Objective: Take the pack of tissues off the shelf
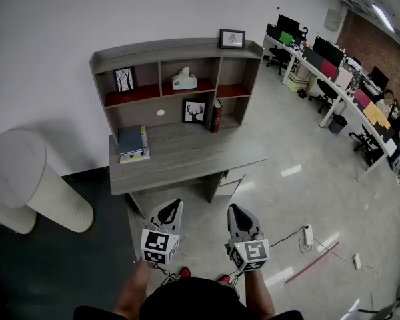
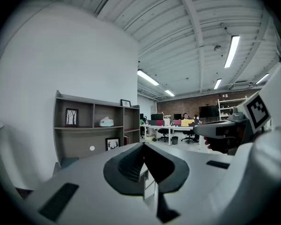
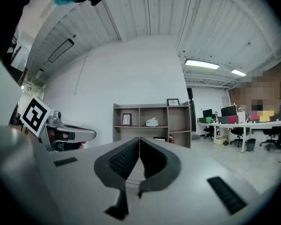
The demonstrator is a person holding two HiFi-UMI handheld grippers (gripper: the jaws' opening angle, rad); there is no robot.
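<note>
The pack of tissues [image 1: 184, 79] is a pale box with a white tuft, standing in the middle upper compartment of the grey shelf unit [image 1: 176, 48] on the desk. It shows small in the left gripper view [image 2: 106, 122] and in the right gripper view [image 3: 151, 122]. Both grippers hang low over the floor in front of the desk, far from the shelf. My left gripper [image 1: 168, 213] is shut with nothing in it, its tips [image 2: 143, 146] meeting. Beside it, my right gripper [image 1: 239, 217] is also shut and empty, tips [image 3: 139, 140] together.
A stack of books [image 1: 132, 142] lies on the desk top [image 1: 187, 159]. Framed pictures [image 1: 195, 111] and a red book [image 1: 217, 116] sit in the lower shelf. A white ribbed cylinder [image 1: 33, 185] stands at the left. A power strip [image 1: 308, 235] and cables lie on the floor at right, with office desks [image 1: 333, 79] beyond.
</note>
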